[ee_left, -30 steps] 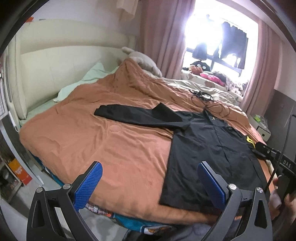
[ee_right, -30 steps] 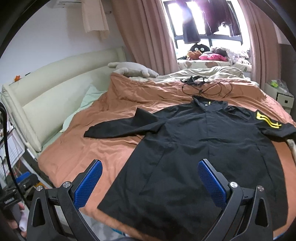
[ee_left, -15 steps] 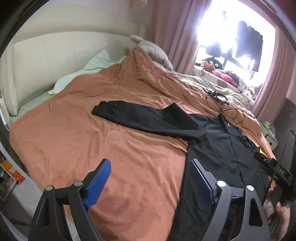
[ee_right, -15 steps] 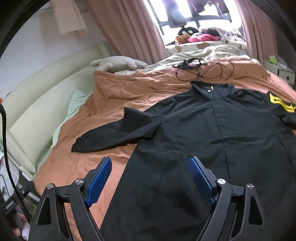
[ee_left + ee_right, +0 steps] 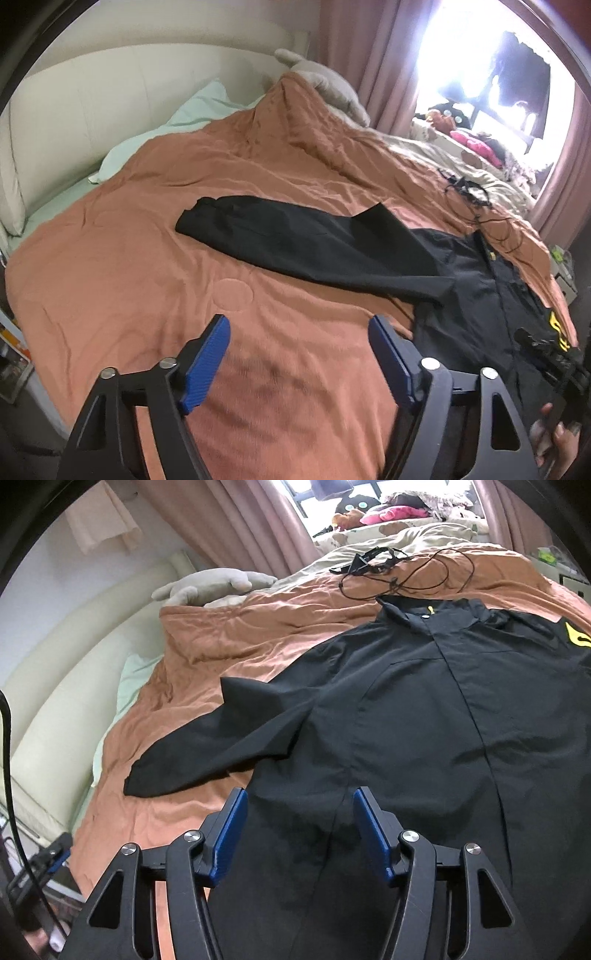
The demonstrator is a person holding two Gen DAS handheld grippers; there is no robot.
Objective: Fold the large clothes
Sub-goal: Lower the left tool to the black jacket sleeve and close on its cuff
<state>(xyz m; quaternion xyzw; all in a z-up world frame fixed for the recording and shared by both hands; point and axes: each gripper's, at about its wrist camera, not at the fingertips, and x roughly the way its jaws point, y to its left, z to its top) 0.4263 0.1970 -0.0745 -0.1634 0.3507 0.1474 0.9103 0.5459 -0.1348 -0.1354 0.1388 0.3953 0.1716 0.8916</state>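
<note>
The black jacket (image 5: pixel 424 720) lies flat on the orange bedspread (image 5: pixel 147 277), one sleeve stretched toward the headboard edge. Left gripper (image 5: pixel 299 354) — jaws closing, nothing between them — hangs over bare bedspread. Only the right view shows the right gripper (image 5: pixel 299 827), closing above jacket cloth, ungrasped.

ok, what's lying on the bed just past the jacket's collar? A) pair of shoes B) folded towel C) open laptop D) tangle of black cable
D: a black cable tangle lies on the orange duvet just beyond the black jacket collar.
</note>
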